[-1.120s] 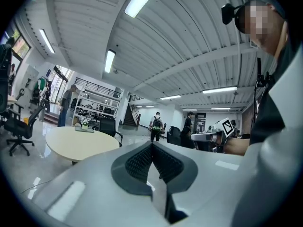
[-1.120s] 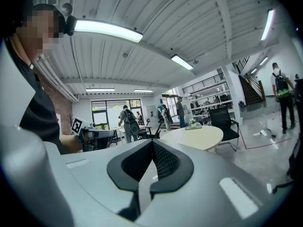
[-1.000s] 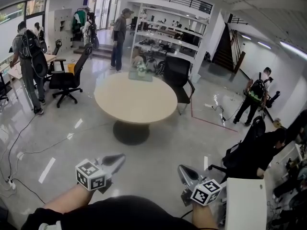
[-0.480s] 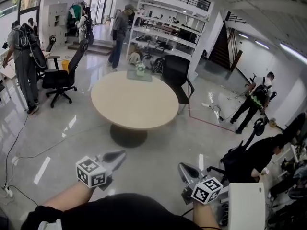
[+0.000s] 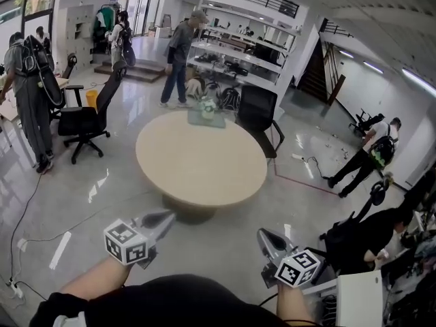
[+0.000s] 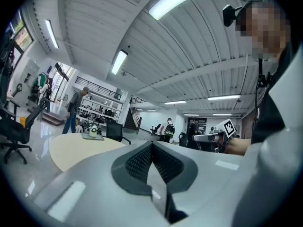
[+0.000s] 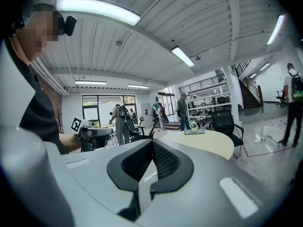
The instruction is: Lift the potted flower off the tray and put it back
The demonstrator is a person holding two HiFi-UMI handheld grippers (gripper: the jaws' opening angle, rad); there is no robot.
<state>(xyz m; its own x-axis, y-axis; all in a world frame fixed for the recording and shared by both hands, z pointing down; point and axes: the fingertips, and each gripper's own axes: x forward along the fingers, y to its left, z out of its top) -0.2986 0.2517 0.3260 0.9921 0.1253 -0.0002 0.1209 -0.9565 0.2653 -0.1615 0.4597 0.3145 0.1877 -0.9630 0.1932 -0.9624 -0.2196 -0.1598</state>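
Nearest the head camera, the person is holding both grippers out ahead over the glossy floor point(image 5: 82, 196). The left gripper point(image 5: 162, 221) is pointing forward with its jaws pressed together at the tips, ribbed pads meeting and nothing lying between them. The right gripper point(image 5: 266, 238) is carrying itself the same way, jaws closed tight on empty air. Neither is touching anything.

Beyond them the round table point(image 5: 201, 165) is standing on a single pedestal, well apart from both grippers, its pale top bare on the near side. At its far edge the tray point(image 5: 218, 122) is lying flat, and the potted flower point(image 5: 208, 105) is sitting upright on it. A black chair point(image 5: 259, 107) is standing just behind that edge, an office chair point(image 5: 87, 118) is waiting off to the left, and further back people point(image 5: 182, 50) are standing about near the shelving point(image 5: 238, 53).

By the look of it, the task is sitting at its opening step, the approach, with the lift not yet begun. The next move is calling for closing the gap to the table, probably coming round toward the tray's side rather than stretching across the whole top. After that, one gripper's jaws need spreading wide enough for the pot and bringing in level around it, below the blooms.
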